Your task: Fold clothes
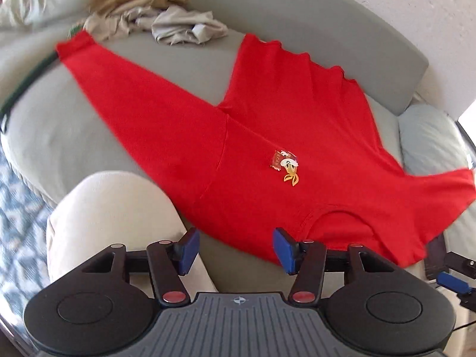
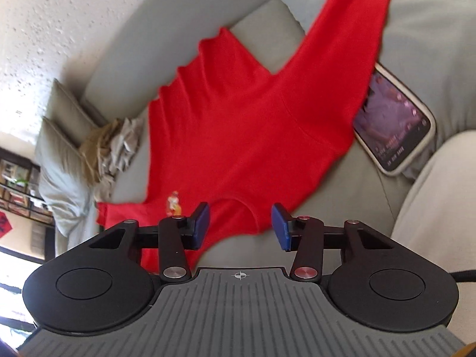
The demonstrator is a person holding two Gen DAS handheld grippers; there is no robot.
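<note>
On sofa (image 1: 74,136): red top (image 1: 297,125), flat.

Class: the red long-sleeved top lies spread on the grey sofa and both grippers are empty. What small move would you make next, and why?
Probably bring the left gripper down onto the near shoulder of the red top and close. The top lies flat, sleeves out, nothing folded yet. Both grippers' jaws stand apart and empty, the right gripper over the collar.

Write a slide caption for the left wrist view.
Red sweater spread flat on a grey sofa, sleeve out, left gripper open at its collar, crumpled clothes behind.
</note>
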